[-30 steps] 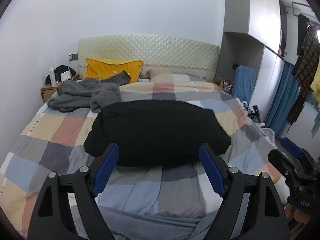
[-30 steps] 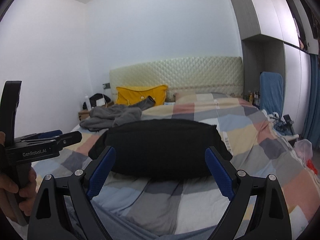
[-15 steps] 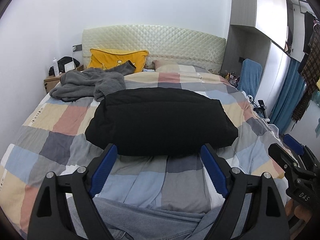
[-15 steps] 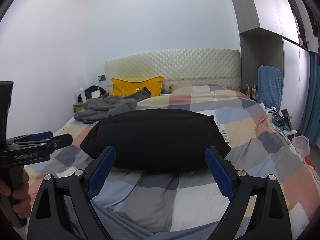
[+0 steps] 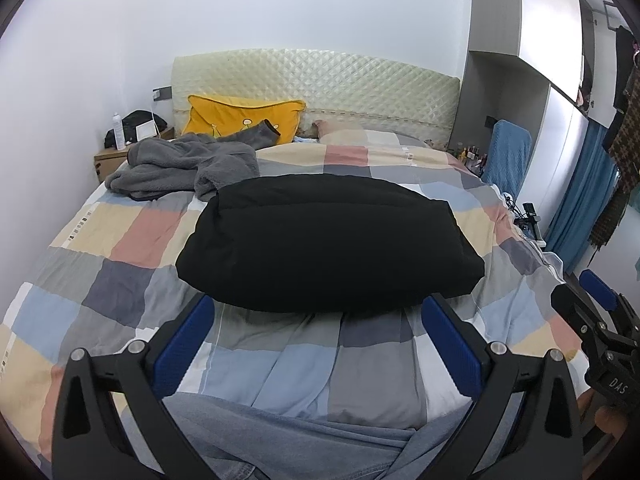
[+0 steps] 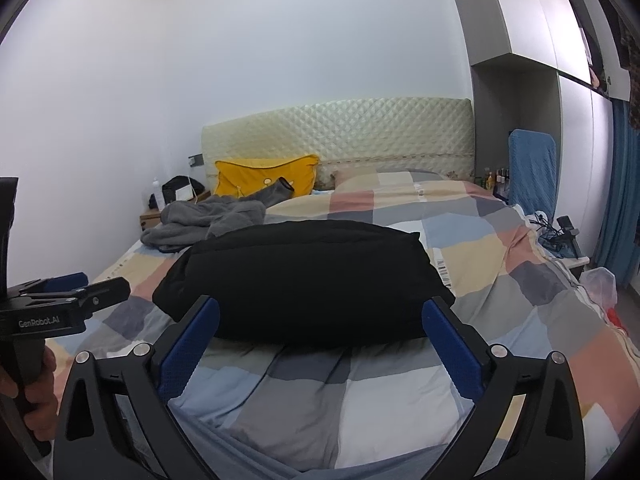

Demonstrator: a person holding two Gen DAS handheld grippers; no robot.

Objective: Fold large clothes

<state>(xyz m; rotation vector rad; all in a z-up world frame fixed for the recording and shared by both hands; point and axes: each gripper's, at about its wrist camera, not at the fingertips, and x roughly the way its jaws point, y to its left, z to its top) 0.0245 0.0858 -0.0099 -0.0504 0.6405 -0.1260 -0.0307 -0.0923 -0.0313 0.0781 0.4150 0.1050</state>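
Behind black garment: grey fleece.

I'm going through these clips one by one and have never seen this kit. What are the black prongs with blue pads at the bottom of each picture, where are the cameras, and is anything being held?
Nobody wears these cameras: a person holds a hand-held gripper in each hand, and each carries a wide-angle camera looking along its two jaws. One picture comes from the left gripper, the other from the right gripper; each also catches the other tool at its edge. Both have just been opening their jaws, which now stand wide with nothing between them. Ahead is a bed with a checked quilt. On it lie a folded black garment, a crumpled grey garment and a yellow pillow. A blue-grey cloth lies nearest the camera.
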